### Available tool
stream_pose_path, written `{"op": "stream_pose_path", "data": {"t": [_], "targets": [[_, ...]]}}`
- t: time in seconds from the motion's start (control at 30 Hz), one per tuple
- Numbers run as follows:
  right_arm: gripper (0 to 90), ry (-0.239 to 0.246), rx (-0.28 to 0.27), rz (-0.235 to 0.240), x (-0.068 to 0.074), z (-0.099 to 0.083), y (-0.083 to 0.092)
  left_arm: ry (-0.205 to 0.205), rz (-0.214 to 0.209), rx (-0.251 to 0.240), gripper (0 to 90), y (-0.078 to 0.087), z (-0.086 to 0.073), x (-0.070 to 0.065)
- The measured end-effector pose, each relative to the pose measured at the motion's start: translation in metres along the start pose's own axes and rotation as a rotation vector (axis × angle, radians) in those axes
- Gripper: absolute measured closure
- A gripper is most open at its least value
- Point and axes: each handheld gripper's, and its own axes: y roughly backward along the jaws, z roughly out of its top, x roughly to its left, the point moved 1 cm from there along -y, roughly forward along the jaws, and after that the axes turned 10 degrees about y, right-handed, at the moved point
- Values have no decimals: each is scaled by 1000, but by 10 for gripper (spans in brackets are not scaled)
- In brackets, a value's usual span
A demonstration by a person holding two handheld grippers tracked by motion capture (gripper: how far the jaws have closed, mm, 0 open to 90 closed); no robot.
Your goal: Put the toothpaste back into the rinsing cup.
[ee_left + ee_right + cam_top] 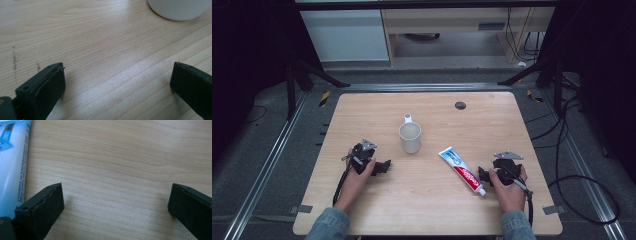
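Both grippers rest low on the wooden table (362, 107), each held in one hand. The left gripper (384, 166) has its jaws spread wide with only bare tabletop between them; the white mug (410, 137) stands ahead of it and off to one side, near but apart, its base showing in the left gripper view (178, 10) beyond the far jaw. The right gripper (482, 176) likewise stands wide open and empty. The toothpaste tube (462, 171) lies flat on the table just beside this gripper, its capped end nearest the jaws; in the right gripper view the tube (12, 165) lies just outside the left-hand jaw, not between the two.
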Motion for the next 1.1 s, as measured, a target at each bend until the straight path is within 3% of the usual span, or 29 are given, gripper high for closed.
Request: {"op": "stream_pose_path", "data": {"t": [0.27,0.3,0.37,0.5,0.53,0.57,0.73,0.87,0.93,1.1], "targets": [[29,3,-6,3,-2,0,0,-1,-1,0,0,0,0,0],[93,7,0,4,-3,0,3,-1,-1,1,0,0,0,0],[94,3,1,12,-3,1,6,-2,-1,1,0,0,0,0],[142,83,25,12,3,15,29,-2,-2,1,0,0,0,0],[142,83,25,12,3,15,29,-2,-2,1,0,0,0,0],[171,116,42,10,5,24,40,-2,-2,1,0,0,0,0],[190,188,62,19,10,49,66,-2,-3,1,0,0,0,0],[215,221,88,25,14,63,73,-3,-2,1,0,0,0,0],[225,280,106,13,20,76,76,-2,-2,1,0,0,0,0],[240,312,123,42,27,91,78,-1,-1,1,0,0,0,0]]}}
